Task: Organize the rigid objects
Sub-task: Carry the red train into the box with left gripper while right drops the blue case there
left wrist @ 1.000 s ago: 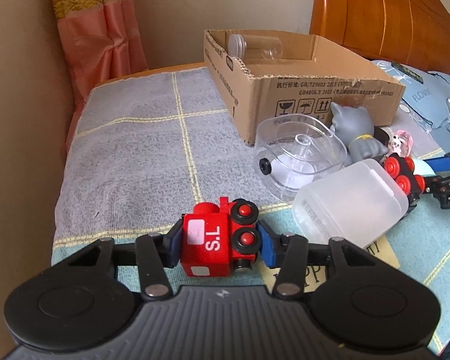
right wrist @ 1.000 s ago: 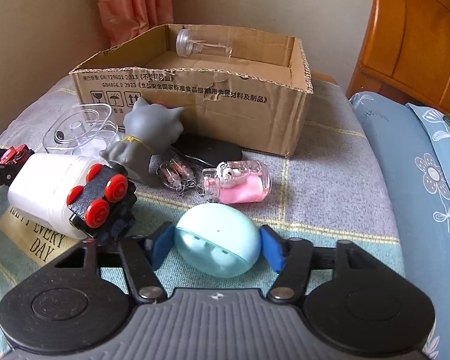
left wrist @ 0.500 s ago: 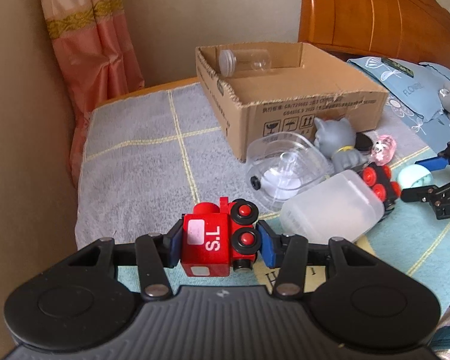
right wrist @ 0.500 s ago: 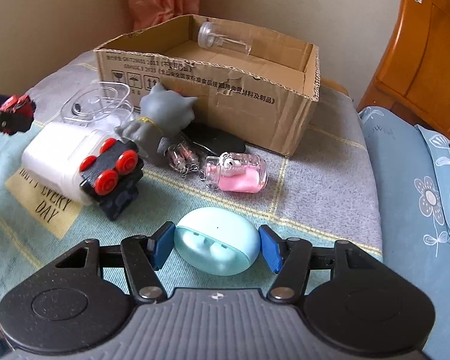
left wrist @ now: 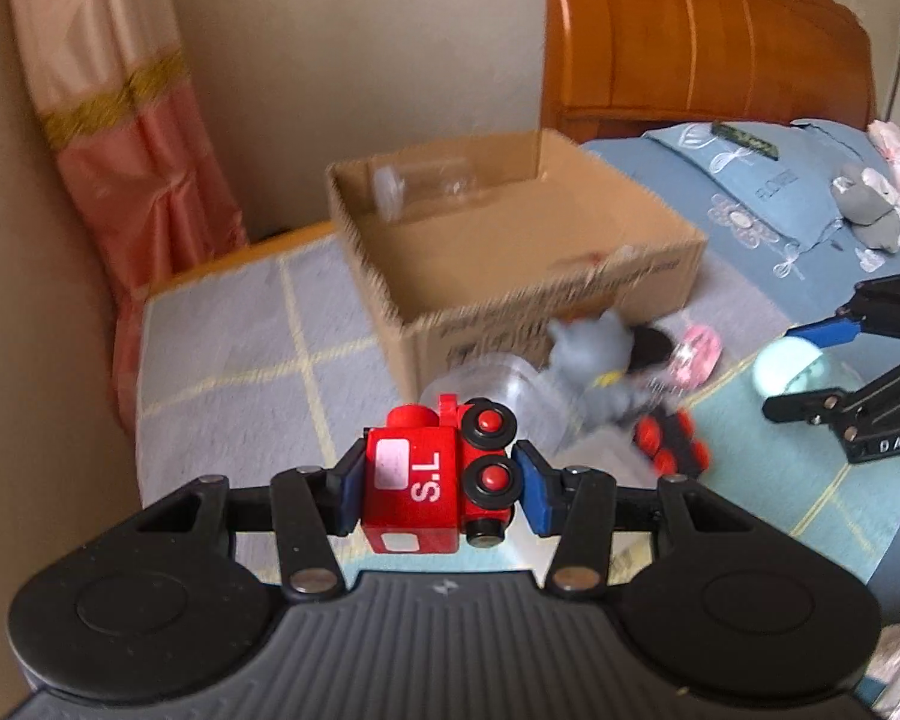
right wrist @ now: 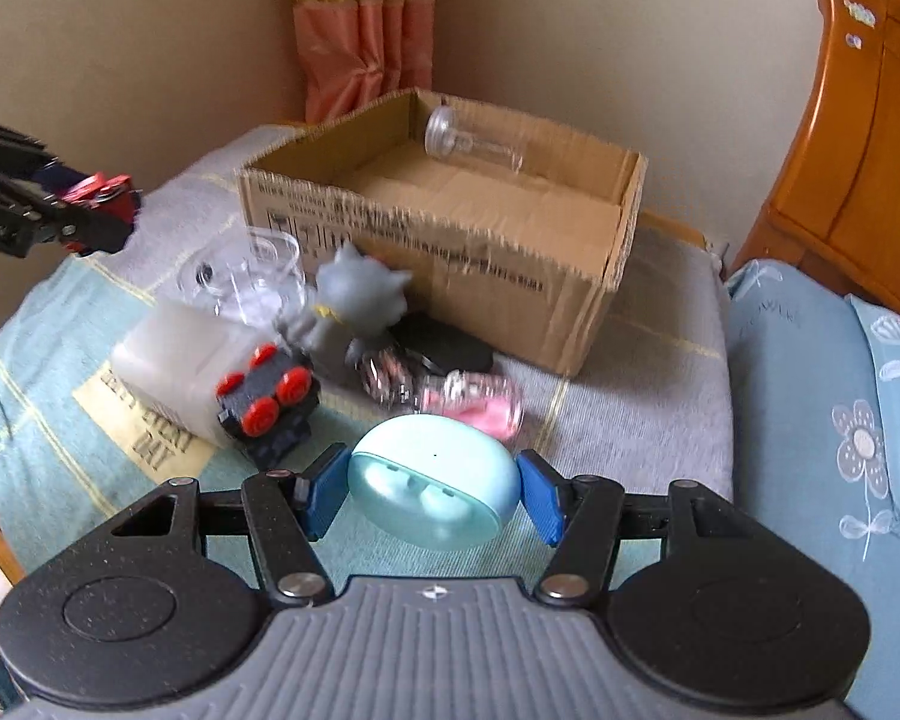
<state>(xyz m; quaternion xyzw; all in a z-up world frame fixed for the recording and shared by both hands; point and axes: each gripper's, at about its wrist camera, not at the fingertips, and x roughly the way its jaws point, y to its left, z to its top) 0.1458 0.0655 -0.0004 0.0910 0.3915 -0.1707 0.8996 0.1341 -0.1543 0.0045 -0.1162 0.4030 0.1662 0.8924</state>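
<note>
My left gripper (left wrist: pixel 439 483) is shut on a red toy train (left wrist: pixel 435 480) marked "S.L" and holds it above the bed, short of the open cardboard box (left wrist: pixel 510 252). My right gripper (right wrist: pixel 431 489) is shut on a pale blue oval case (right wrist: pixel 432 489), also lifted. The box (right wrist: pixel 450 240) holds one clear plastic tube (right wrist: pixel 471 141). The right gripper with the case shows in the left wrist view (left wrist: pixel 822 360); the left gripper with the train shows in the right wrist view (right wrist: pixel 90 204).
In front of the box lie a grey cat figure (right wrist: pixel 357 306), a white plastic container (right wrist: pixel 174 360), a black toy wagon with red wheels (right wrist: pixel 270 399), a clear dish (right wrist: pixel 252 276), a pink bottle (right wrist: pixel 480 405) and a black flat object (right wrist: pixel 450 348). A wooden headboard (left wrist: pixel 720 42) stands behind.
Both grippers have risen with their objects and look down on the box from higher. The views are blurred by motion.
</note>
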